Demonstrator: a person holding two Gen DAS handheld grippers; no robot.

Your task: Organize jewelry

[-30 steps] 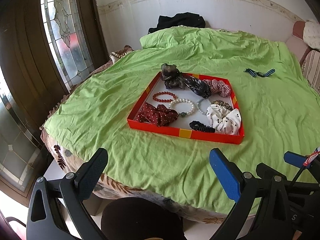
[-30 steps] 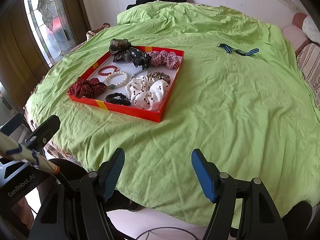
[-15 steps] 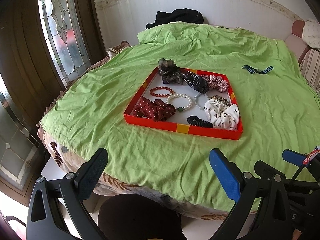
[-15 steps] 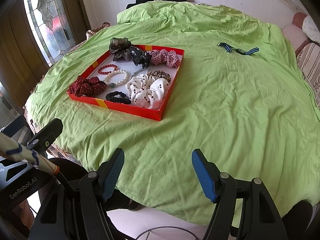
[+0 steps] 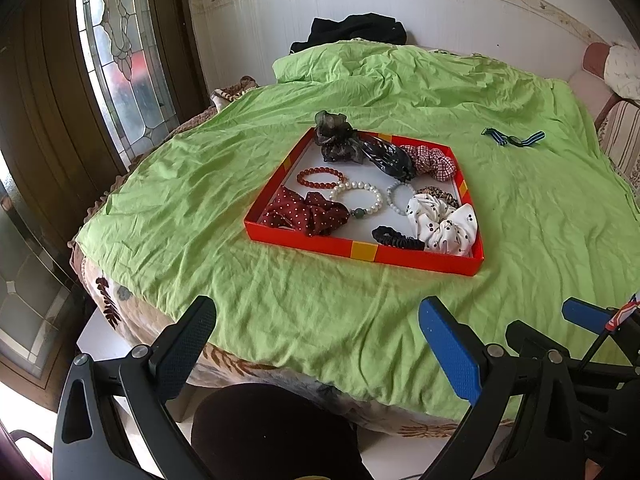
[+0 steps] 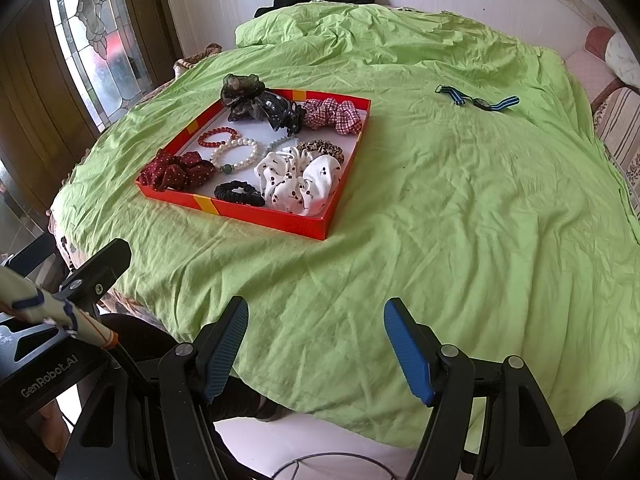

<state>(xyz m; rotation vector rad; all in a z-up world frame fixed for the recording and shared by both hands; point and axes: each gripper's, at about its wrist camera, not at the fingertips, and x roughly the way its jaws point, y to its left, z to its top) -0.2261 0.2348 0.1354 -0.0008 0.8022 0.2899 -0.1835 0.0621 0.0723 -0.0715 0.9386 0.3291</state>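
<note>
Bedding dominates both views: a wrinkled lime-green sheet [image 5: 400, 128] covers a large round bed, and it looks the same as it did a second ago. Nothing on it has shifted.

Near the middle sits a shallow red tray [image 5: 360, 251] with a white floor, unmoved. Inside it lie a white scrunchie with dark spots [image 5: 444, 222] at the near right corner, a dark red dotted scrunchie [image 5: 308, 212] at the near left, a dark sheer scrunchie [image 5: 334, 136] draped over the far rim, a black hair claw [image 5: 390, 156], and a red checked scrunchie [image 5: 432, 160]. Smaller pieces fill the gaps: a pearl bracelet [image 5: 358, 198], a red bead bracelet [image 5: 320, 178], a pale bead bracelet [image 5: 394, 198], a leopard-print hair tie [image 5: 438, 194] and a black hair tie [image 5: 396, 238].

Well apart from the tray, toward the far right of the sheet, a blue-and-black striped strap [image 6: 478, 98] lies alone.

Both tools hover over the near edge of the bed. The left gripper [image 5: 320, 344] and the right gripper [image 6: 316, 344] have their jaws spread wide with nothing between them, exactly as before.

With no change over the last second, this reads as a pause. The strap appears to be the 1 item left outside the tray, so reaching for it would be the likely next step.
</note>
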